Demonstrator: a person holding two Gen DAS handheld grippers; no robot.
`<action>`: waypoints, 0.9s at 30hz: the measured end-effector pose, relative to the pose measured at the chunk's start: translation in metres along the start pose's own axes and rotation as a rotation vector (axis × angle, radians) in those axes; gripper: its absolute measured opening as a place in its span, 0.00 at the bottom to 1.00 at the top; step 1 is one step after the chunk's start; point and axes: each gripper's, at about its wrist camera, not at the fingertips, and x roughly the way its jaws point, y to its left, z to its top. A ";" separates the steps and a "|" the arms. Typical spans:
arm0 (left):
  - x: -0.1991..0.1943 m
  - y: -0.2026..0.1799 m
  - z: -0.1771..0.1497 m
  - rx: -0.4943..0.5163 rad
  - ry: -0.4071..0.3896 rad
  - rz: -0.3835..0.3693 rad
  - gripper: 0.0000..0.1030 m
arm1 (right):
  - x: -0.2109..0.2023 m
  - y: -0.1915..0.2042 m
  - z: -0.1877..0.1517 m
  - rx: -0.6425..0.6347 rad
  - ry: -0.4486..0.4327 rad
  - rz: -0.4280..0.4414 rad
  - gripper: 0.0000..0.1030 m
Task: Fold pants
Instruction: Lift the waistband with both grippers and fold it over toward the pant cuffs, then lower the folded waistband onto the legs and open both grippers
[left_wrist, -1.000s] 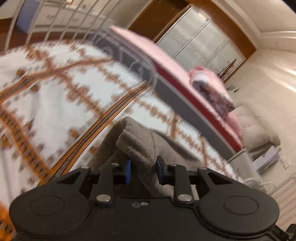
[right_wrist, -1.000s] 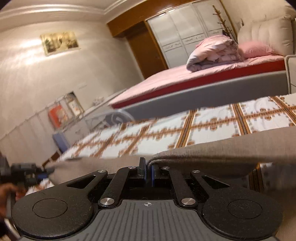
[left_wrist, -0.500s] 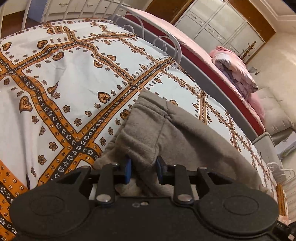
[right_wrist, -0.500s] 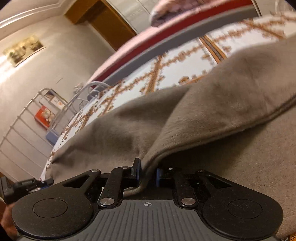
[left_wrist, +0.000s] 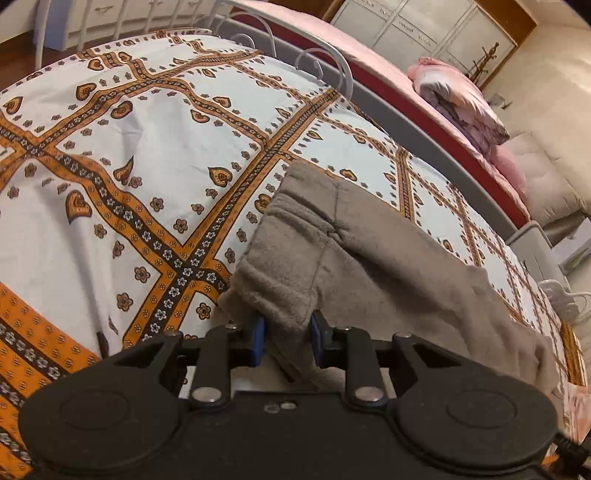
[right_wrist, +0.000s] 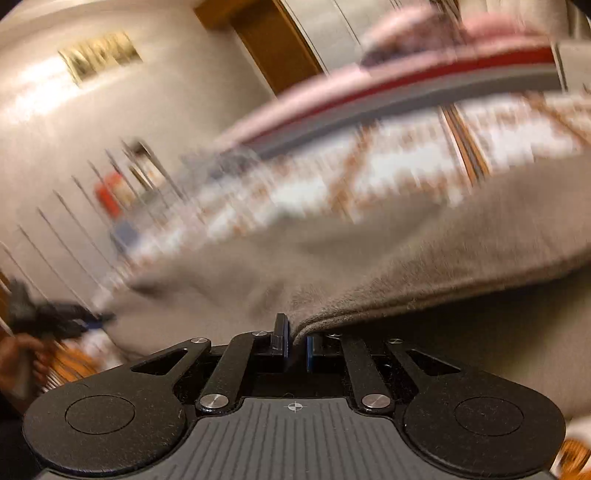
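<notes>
On the patterned bedspread (left_wrist: 122, 155), near its far edge, lie grey fleece pants (left_wrist: 369, 266) — the left gripper (left_wrist: 286, 341) clamps a thick fold of them, while the right gripper (right_wrist: 295, 341), just closing, pinches a hem edge — blurred view.
</notes>
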 end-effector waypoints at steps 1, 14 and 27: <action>-0.001 -0.001 0.000 -0.005 -0.010 0.004 0.14 | 0.011 -0.003 -0.008 0.009 0.026 -0.019 0.09; 0.001 -0.014 -0.001 0.078 -0.026 0.074 0.15 | 0.019 0.012 -0.019 -0.019 0.050 -0.056 0.09; 0.002 -0.026 0.006 0.121 -0.056 0.146 0.17 | -0.061 -0.013 0.009 0.020 -0.025 -0.068 0.26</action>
